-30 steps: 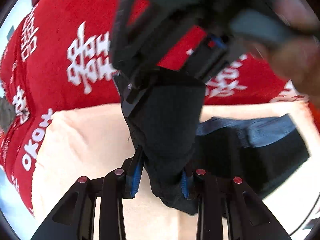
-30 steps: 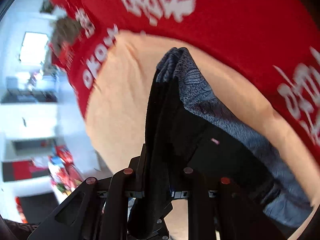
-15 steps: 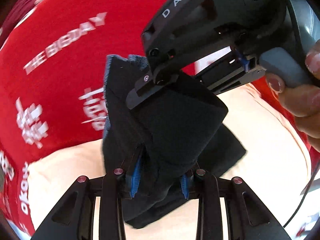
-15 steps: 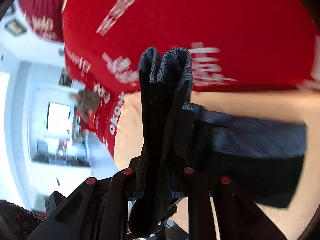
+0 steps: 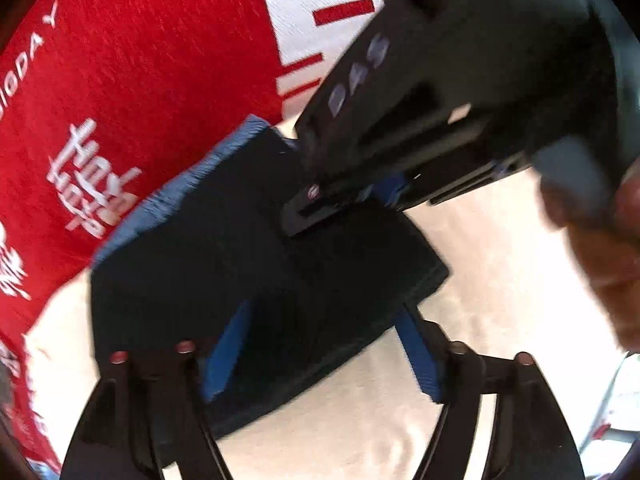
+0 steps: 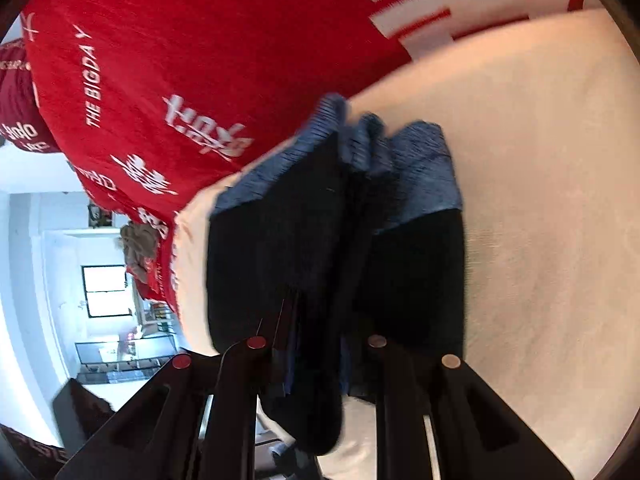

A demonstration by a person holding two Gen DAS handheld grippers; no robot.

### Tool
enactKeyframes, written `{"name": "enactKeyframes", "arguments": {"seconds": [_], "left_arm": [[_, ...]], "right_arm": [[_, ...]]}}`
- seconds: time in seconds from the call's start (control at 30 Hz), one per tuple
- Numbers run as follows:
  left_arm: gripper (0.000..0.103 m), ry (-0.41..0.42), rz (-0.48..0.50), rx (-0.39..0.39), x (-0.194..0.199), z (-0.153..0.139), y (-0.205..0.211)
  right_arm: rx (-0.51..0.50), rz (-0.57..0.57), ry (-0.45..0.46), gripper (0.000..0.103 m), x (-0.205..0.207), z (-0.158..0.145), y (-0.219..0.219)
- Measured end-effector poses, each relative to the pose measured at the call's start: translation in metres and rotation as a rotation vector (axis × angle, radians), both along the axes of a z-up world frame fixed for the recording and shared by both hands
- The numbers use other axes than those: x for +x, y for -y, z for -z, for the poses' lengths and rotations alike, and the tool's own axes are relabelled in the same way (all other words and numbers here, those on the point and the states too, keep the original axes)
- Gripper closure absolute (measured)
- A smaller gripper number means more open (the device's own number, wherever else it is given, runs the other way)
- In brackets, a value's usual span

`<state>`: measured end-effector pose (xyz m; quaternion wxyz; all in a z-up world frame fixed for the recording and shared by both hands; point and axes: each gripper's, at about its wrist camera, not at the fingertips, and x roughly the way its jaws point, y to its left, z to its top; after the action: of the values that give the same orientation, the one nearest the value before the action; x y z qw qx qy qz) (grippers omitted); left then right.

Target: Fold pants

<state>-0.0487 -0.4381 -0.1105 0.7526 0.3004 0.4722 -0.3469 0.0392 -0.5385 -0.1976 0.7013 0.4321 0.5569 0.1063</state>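
My left tongs [image 5: 324,344] stand open: the blue pads [image 5: 226,350] are spread to either side of the dark fabric and no longer press it, the jaws having just been opening. My right tongs [image 6: 316,344] are closed on a bunched fold of the pants [image 6: 336,248], which runs up between the fingers.

Location of the item: the pants [image 5: 224,264] lie folded into a compact dark block with a blue-grey waistband [image 5: 176,196] along the far edge. They rest on a cream cloth [image 6: 540,220] spread over a red cover [image 6: 200,40]. Whether this surface is a bed or a counter I cannot tell.

Step in hand, in my judgement: the last fold has been laid over and the bundle is being set down; the left side is released, the right side is not. The task appears close to done.

Next move, as I judge it: the right tongs should open and draw back without dragging the top layer, then the edges may want squaring. Risk: the pinched fold could lift or spring open on withdrawal.

Legible writing: "DAS" on the body of the right tool [image 5: 460,92] seen from the left camera; "THE BIGDAY" [image 6: 92,88] in white on the red cover. Other white marks there are too blurred or inverted to read.
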Motion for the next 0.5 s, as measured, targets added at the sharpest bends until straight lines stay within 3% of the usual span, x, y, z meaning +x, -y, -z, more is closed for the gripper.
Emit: {"name": "enactKeyframes", "arguments": {"seconds": [0.13,0.3,0.5], "left_arm": [[0.028,-0.023,-0.013,0.007,-0.004,-0.002,-0.006],[0.028,-0.029,-0.049,-0.018,0.000,-0.026,-0.036],[0.028,-0.038,-0.232,0.013,0.054,-0.030,-0.090]], "right_arm": [[-0.058,-0.019,0.005,0.078,-0.005,0.004,0.000],[-0.189,-0.067,0.013,0.078,-0.007,-0.011,-0.011],[-0.413,-0.054,-0.048,0.075,-0.031,-0.031,-0.008]]}}
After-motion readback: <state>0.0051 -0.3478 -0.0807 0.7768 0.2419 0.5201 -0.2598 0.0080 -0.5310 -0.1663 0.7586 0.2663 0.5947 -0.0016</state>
